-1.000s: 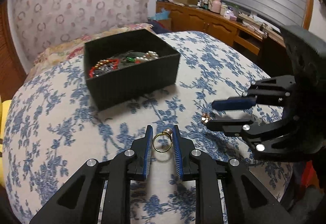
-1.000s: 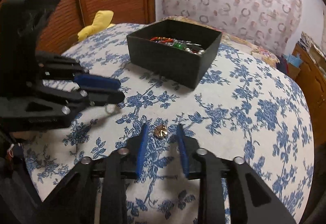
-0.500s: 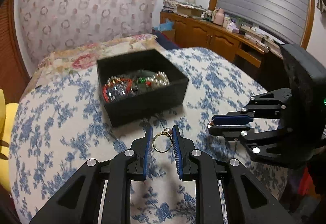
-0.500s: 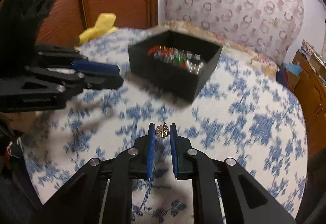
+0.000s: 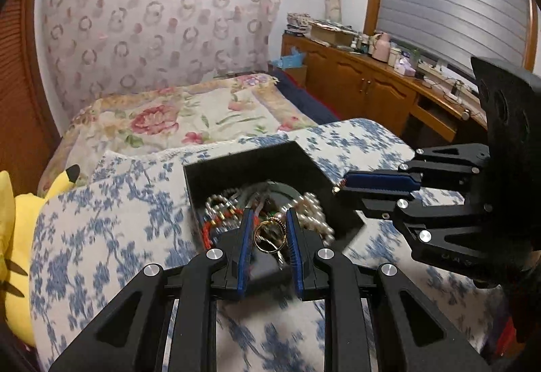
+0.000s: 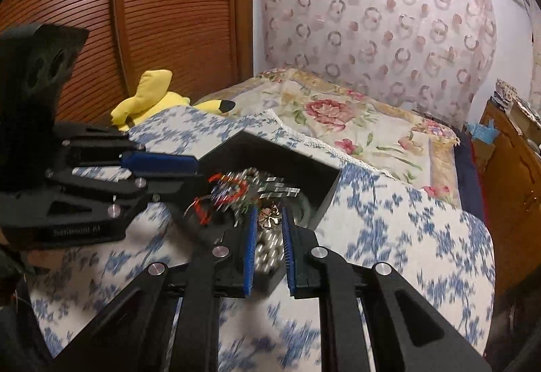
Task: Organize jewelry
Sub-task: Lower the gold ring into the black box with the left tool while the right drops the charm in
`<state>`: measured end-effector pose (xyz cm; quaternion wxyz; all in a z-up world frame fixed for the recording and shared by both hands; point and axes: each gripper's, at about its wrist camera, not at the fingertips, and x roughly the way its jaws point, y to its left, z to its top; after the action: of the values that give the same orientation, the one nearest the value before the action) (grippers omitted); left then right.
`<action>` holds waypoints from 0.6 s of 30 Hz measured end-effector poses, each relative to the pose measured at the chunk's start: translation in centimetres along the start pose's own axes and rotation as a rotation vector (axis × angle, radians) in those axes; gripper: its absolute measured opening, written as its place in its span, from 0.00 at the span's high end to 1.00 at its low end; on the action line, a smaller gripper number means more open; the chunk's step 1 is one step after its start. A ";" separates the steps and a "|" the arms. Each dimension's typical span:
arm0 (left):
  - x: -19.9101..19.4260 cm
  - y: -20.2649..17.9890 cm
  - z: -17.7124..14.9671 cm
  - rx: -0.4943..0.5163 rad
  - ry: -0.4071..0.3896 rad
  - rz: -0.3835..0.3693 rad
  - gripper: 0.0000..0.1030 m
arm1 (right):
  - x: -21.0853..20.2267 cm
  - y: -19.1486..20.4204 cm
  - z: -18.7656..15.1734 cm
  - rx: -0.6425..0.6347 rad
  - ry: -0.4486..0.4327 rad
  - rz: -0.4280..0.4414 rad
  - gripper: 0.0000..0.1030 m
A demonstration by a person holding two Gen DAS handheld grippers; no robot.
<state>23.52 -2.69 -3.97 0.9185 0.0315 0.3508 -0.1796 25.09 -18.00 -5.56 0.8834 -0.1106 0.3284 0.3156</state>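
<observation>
**Two claws, two small pieces, one black box**

Two claws were in view, each closed on one piece of jewelry above a single black box (image 5: 257,162).

The left claw (image 5: 269,230) had its blue-padded fingers (image 5: 245,247) drawn in narrowly around one gold ring (image 5: 268,236). The ring was a thin gold band, standing upright between the pads, with a small pale bead or pearl at its top. It hung over the box's contents, just beyond the claw's tips.

The right claw (image 6: 267,223) was likewise nearly shut, pinching one small gold charm (image 6: 268,218) at its fingertips. The charm looked like a little clover or flower of rounded gold petals; finer detail was blurred. In the left wrist view only a gold glint of it showed at the right claw's (image 5: 341,187) tip, close to the box's far-right rim.

The box, directly ahead of both claws, was open-topped, matte black and square-cornered. Inside lay a tangled heap (image 5: 304,206): pearl-white beads nearest the right of the left claw, red beads (image 6: 233,186) to its left, silver and green bits between. Individual pieces could not be counted.

The box sat on one blue-and-white floral cover (image 5: 101,230) below both claws. One yellow plush toy (image 6: 152,94) lay well beyond the left claw (image 6: 159,169).
</observation>
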 end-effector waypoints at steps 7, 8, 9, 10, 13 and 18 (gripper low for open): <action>1.9 1.7 0.5 -0.029 0.015 0.027 0.82 | 1.9 -1.3 1.1 0.030 0.012 0.030 0.83; 1.9 1.9 0.5 -0.034 0.016 0.029 0.79 | 2.0 -1.3 1.1 0.032 0.013 0.029 0.81; 1.9 2.0 0.5 -0.039 0.015 0.032 0.69 | 2.1 -1.4 1.1 0.036 0.011 0.023 0.71; 1.7 2.1 0.4 -0.045 0.008 0.040 0.59 | 2.0 -1.4 1.0 0.042 0.005 0.018 0.67; 1.2 2.1 0.2 -0.055 -0.006 0.059 0.45 | 1.5 -1.3 0.6 0.054 -0.007 0.013 0.67; -0.8 1.6 -0.8 -0.054 -0.045 0.136 0.16 | -1.0 -0.9 -0.9 0.094 -0.049 -0.017 0.50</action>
<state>23.02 -0.81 -4.13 0.9367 0.0266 0.3319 -0.1078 24.65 -19.53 -5.62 0.8980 -0.0639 0.3202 0.2950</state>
